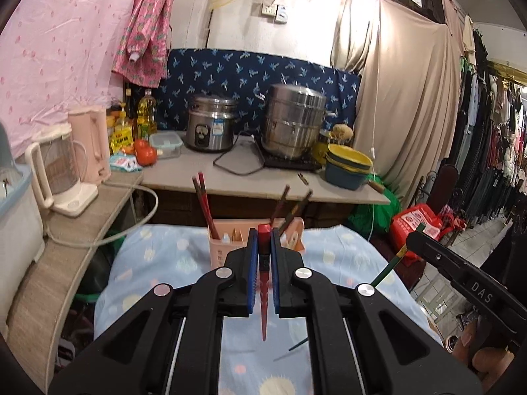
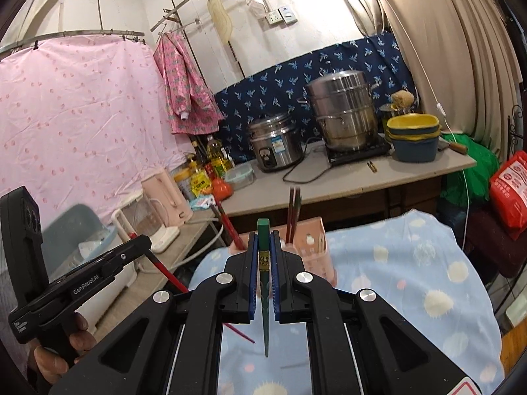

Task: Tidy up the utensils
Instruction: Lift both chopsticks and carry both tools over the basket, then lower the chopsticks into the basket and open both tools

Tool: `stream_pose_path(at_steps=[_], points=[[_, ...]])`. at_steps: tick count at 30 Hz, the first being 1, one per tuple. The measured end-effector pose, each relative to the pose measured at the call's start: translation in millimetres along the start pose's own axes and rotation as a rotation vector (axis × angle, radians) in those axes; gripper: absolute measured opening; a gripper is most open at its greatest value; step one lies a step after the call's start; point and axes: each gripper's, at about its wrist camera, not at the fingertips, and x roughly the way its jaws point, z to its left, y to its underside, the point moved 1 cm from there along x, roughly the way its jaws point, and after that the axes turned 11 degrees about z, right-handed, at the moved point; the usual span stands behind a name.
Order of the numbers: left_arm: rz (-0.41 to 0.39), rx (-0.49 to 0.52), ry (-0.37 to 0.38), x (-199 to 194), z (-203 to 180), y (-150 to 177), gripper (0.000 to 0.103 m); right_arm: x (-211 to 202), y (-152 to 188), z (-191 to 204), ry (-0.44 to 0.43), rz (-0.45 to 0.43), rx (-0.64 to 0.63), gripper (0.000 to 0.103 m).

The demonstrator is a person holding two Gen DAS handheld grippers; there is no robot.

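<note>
My left gripper (image 1: 263, 235) is shut on a red chopstick (image 1: 263, 283) that hangs tip down above the blue dotted cloth. It is just in front of a pink utensil holder (image 1: 224, 247) with several chopsticks (image 1: 203, 197) standing in it. My right gripper (image 2: 264, 238) is shut on a green chopstick (image 2: 264, 283), also tip down, in front of the same holder (image 2: 313, 243). The right gripper shows at the right of the left wrist view (image 1: 411, 240). The left gripper shows at the left of the right wrist view (image 2: 145, 242).
A blue dotted cloth (image 1: 346, 263) covers the table. Behind it a counter (image 1: 250, 177) carries a rice cooker (image 1: 210, 128), a steel steamer pot (image 1: 293, 118), stacked bowls (image 1: 349, 168), oil bottles and tomatoes. Two kettles (image 1: 59, 168) stand on a shelf at left. Clothes racks hang at right.
</note>
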Motion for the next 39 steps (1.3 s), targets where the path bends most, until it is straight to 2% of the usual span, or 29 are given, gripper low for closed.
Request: stream_pose_path(at_steps=[7,14,22,33,34,35,36,37,38,39], points=[[-0.101,0.020,-0.037,10.4,5.0,-66.7,0.007,26.8,-74.0,6.1,-0.015,-0.085,0.005,0.007],[-0.160,0.030,-0.051,31.5,6.7,-106.6,0.007,70.3,-116.3,3.7,0.002,-0.126,0.033,0.007],[-0.139,0.022,-0.077,76.6,19.6,-113.6,0.007,122.5,-119.9,-11.5,0.022,-0.095,0.071,0.007],[-0.074,0.007,-0.072,122.0,31.1,-95.8,0.008,167.4,-87.3,-24.0,0.036,0.019,0.068,0.008],[-0.079,0.002,-0.081,123.6,31.6,-92.6,0.018,169.2,-84.2,-24.6,0.039,0.031,0.065,0.009],[-0.079,-0.011,-0.102,124.7,32.5,-89.5,0.033,168.6,-81.8,-24.7,0.046,0.029,0.065,0.020],[-0.085,-0.025,-0.120,124.6,34.3,-87.2,0.065,167.0,-78.7,-24.6,0.062,0.025,0.064,0.038],[-0.101,-0.039,-0.139,122.8,35.6,-84.1,0.070,165.0,-76.1,-24.3,0.069,0.018,0.061,0.045],[-0.111,-0.043,-0.148,121.3,36.2,-80.9,0.070,160.9,-72.1,-24.1,0.080,0.004,0.057,0.051],[-0.101,-0.040,-0.150,121.6,36.2,-77.2,0.070,159.3,-69.5,-23.7,0.089,0.000,0.052,0.051]])
